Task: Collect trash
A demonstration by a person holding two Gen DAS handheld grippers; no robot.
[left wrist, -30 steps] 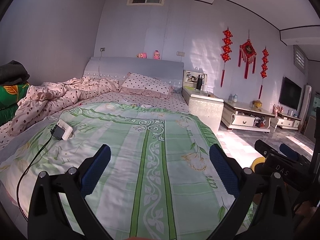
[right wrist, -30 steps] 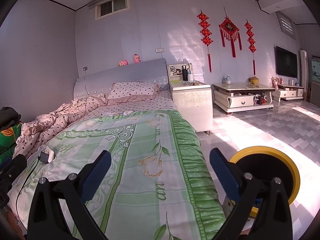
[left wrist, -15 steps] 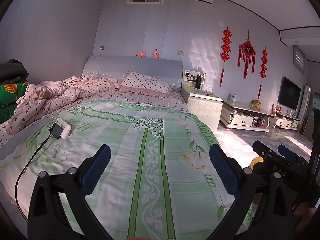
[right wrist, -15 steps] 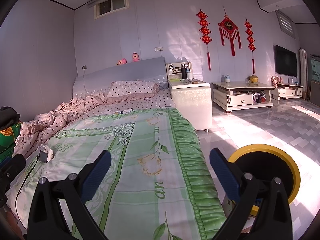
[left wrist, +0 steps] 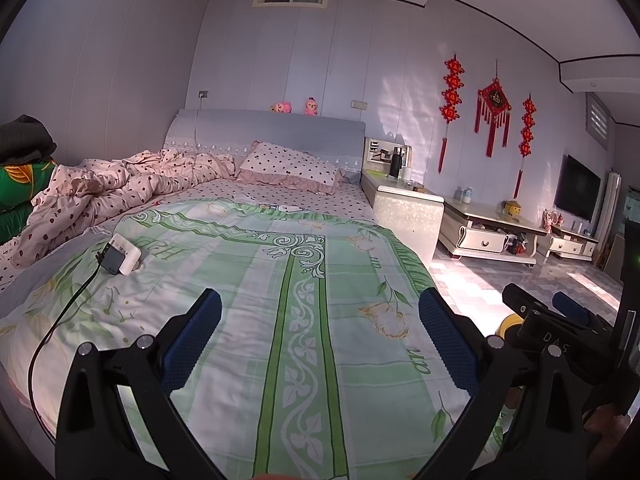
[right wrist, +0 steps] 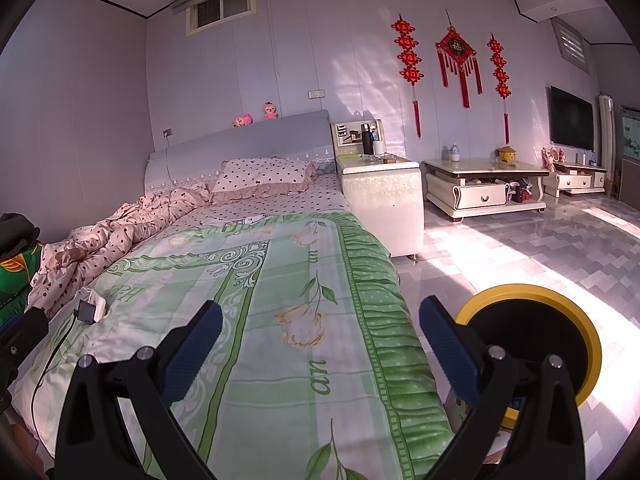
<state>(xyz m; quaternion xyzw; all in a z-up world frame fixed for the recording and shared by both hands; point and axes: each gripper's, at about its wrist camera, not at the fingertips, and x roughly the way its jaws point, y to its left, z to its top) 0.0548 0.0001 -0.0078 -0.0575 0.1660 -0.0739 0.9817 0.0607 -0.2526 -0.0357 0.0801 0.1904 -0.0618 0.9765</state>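
Both grippers, left (left wrist: 320, 312) and right (right wrist: 320, 320), are hovering over the quilt (left wrist: 256, 300) with fingers spread wide, gripping nothing. The bin (right wrist: 532, 344) is sitting on the floor at 4 o'clock of the right gripper. Farther off at 10 o'clock, a charger (left wrist: 120, 254) is lying on the quilt; no trash is showing.

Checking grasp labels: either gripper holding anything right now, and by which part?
Nothing held. Left gripper and right gripper both stand open over the bed, nothing between the fingers.
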